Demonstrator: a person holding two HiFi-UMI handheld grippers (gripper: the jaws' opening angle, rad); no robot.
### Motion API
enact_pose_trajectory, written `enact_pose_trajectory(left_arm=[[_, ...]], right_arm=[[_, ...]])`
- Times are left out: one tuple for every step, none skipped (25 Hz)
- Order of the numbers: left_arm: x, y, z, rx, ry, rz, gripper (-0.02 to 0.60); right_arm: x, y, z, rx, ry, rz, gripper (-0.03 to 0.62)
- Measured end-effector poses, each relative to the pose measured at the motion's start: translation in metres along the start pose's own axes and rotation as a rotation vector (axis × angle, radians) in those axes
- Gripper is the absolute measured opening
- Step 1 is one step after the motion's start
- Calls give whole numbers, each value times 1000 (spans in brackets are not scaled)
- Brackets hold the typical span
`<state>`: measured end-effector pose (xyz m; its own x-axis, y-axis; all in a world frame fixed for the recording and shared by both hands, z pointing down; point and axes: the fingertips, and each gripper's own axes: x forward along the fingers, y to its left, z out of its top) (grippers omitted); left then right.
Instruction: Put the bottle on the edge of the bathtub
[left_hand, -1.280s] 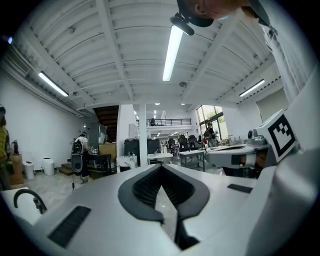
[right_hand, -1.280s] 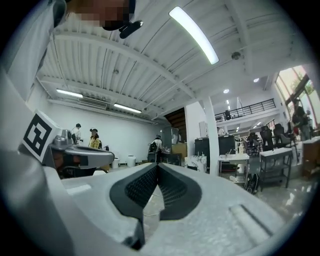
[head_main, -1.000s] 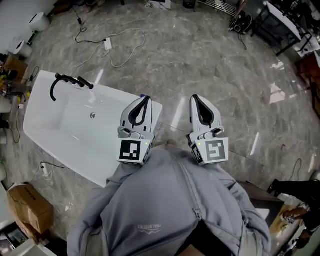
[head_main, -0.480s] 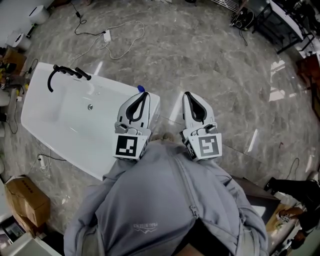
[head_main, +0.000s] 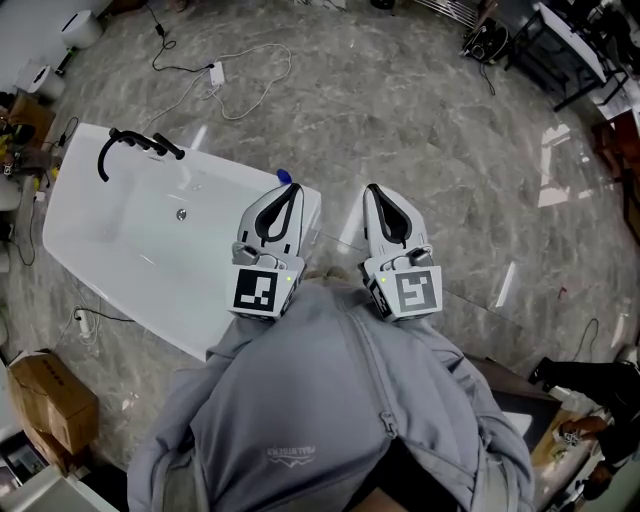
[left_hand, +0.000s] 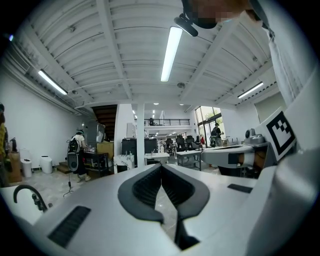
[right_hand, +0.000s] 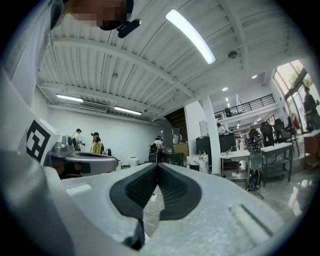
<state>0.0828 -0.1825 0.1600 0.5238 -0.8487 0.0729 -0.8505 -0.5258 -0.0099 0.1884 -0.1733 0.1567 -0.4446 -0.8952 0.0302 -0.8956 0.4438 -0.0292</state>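
Observation:
The white bathtub (head_main: 225, 180) stands on the marble floor at the left of the head view, with a black faucet (head_main: 128, 148) at its far end. A small blue thing (head_main: 283, 177), maybe the bottle's cap, peeks out at the tub's near corner, mostly hidden behind my left gripper. My left gripper (head_main: 291, 188) (left_hand: 161, 166) hovers over that corner, pointing level, shut and empty. My right gripper (head_main: 372, 188) (right_hand: 157, 165) is beside it over the floor, also shut with nothing between its pads.
A white cable and a power strip (head_main: 215, 72) lie on the floor beyond the tub. A cardboard box (head_main: 55, 400) sits at the lower left. Dark desks (head_main: 570, 50) stand at the upper right. People stand far off in both gripper views.
Both grippers sit a little higher in the picture and the right one has drifted slightly left; the view itself has shifted too. Both pairs of jaws stay shut.

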Motion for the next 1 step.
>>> enact_pose_trajectory(left_arm=[[-1, 0, 0, 2, -1, -1, 6]], right_arm=[[0, 1, 0, -3, -5, 4, 3]])
